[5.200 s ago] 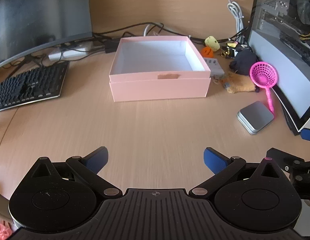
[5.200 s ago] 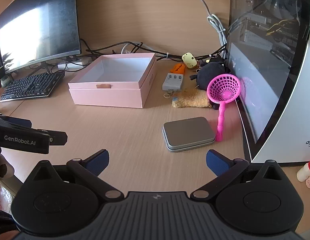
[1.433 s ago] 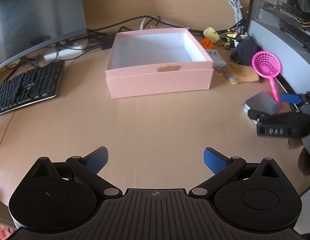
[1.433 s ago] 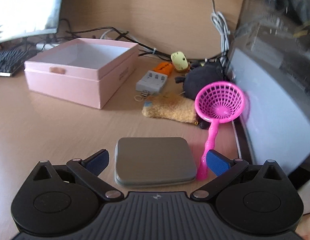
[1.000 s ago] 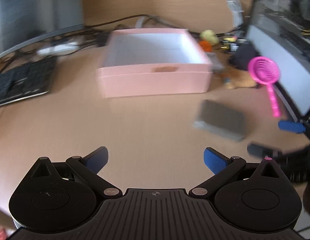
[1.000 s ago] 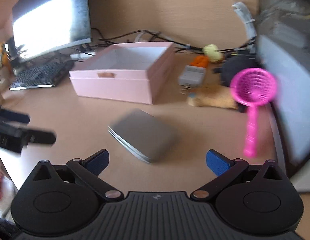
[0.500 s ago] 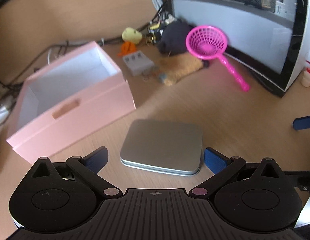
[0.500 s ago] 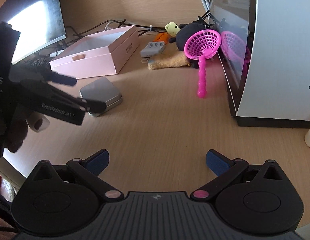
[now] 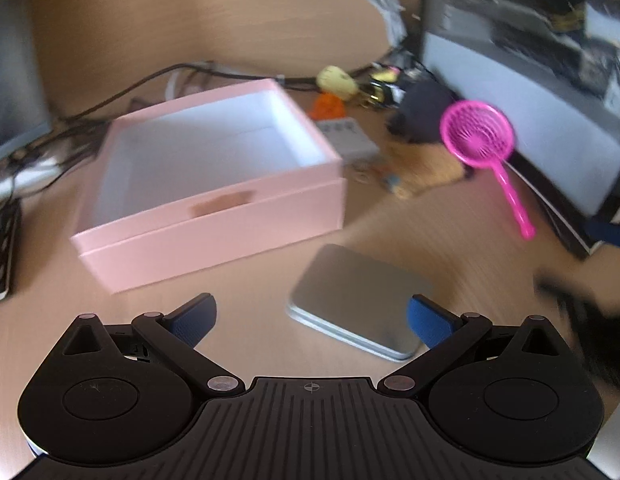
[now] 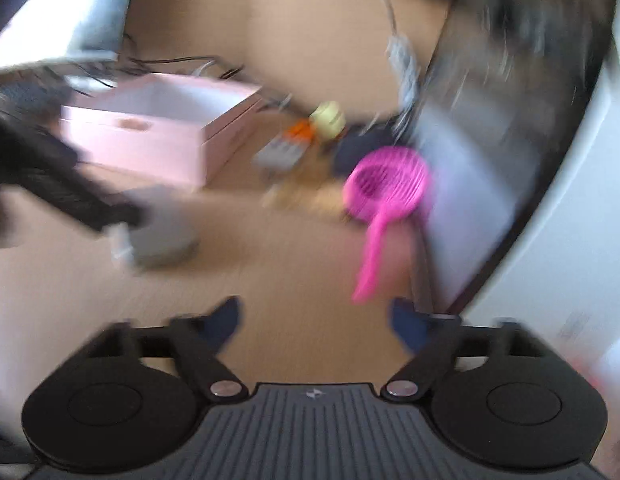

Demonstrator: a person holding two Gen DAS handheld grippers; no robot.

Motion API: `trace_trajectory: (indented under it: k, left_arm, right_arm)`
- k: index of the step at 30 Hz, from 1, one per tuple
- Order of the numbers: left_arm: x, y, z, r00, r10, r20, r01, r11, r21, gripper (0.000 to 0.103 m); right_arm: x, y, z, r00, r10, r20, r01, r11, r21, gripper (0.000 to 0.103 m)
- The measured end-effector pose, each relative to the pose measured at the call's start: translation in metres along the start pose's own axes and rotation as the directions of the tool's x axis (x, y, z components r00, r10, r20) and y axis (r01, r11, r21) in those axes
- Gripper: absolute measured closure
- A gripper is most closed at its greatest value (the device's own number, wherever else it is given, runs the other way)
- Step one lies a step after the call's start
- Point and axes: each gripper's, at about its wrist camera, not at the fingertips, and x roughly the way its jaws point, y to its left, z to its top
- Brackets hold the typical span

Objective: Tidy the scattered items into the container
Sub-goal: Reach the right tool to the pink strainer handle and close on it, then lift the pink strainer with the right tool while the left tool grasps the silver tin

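Pink box [image 9: 213,200] sits open on the wooden desk [image 9: 450,240]

Left gripper [image 9: 312,316]: jaws spread wide, blue fingertips [image 9: 193,316] well apart, pointing steeply down toward the desk. The pads press on nothing. In the right wrist view its black body appears as a blurred shape at the left edge.

Right gripper [image 10: 316,320]: jaws closing, with nothing between the blue fingertips [image 10: 225,318]; the pads have not met. It points down at a shallower angle. The picture is heavily blurred. In the left wrist view it shows only as a dark smear at the right edge.
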Motion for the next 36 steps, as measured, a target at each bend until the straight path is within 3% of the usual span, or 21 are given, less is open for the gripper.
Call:
trace_trajectory:
  k: [2,5,11,13,15,18,24,30,35,36]
  left_arm:
    - [-0.005,0.009,-0.001,1.000,-0.005,-0.005,0.005,1.000,-0.022,0.000]
    - [-0.013,0.021,-0.003,1.000,-0.001,0.002,0.001,1.000,-0.021,0.000]
    - [-0.013,0.044,-0.006,1.000,-0.020,-0.007,0.020,0.998,-0.058,0.000]
    - [-0.011,0.049,-0.005,1.000,-0.021,-0.005,0.021,0.998,-0.055,0.000]
    - [-0.011,0.050,-0.005,1.000,-0.030,-0.002,0.030,0.998,-0.048,0.000]
    - [-0.008,0.045,-0.002,0.998,-0.065,-0.001,0.065,0.998,-0.013,0.000]
    - [0.003,0.020,-0.001,0.991,-0.131,-0.020,0.133,0.985,0.113,0.000]
    - [0.015,0.000,-0.002,0.986,-0.160,-0.037,0.164,0.973,0.161,0.000]
    - [0.020,-0.014,-0.008,0.985,-0.171,-0.035,0.174,0.955,0.240,0.000]
    - [0.020,-0.016,-0.009,0.984,-0.177,-0.032,0.180,0.951,0.250,0.000]
  right_arm:
    - [0.023,0.007,0.014,0.994,-0.107,-0.016,0.107,0.994,-0.010,0.070]
    - [0.059,0.011,0.027,0.975,-0.220,-0.045,0.219,0.975,-0.025,0.076]
    - [0.097,0.010,0.037,0.956,-0.274,-0.102,0.271,0.962,-0.046,0.077]
    - [0.104,0.009,0.038,0.954,-0.273,-0.125,0.270,0.962,-0.046,0.081]
    - [0.111,0.006,0.038,0.954,-0.255,-0.158,0.255,0.967,-0.024,0.090]
    - [0.108,0.003,0.037,0.959,-0.221,-0.175,0.227,0.974,0.013,0.091]
    - [0.069,0.004,0.026,0.977,-0.074,-0.201,0.092,0.992,0.082,0.091]
    - [0.022,-0.003,-0.006,0.965,0.044,-0.258,-0.005,0.989,0.151,0.091]
    - [0.005,-0.005,-0.019,0.971,0.094,-0.221,-0.055,0.983,0.174,0.090]
    - [0.001,-0.005,-0.020,0.974,0.093,-0.205,-0.058,0.983,0.174,0.086]
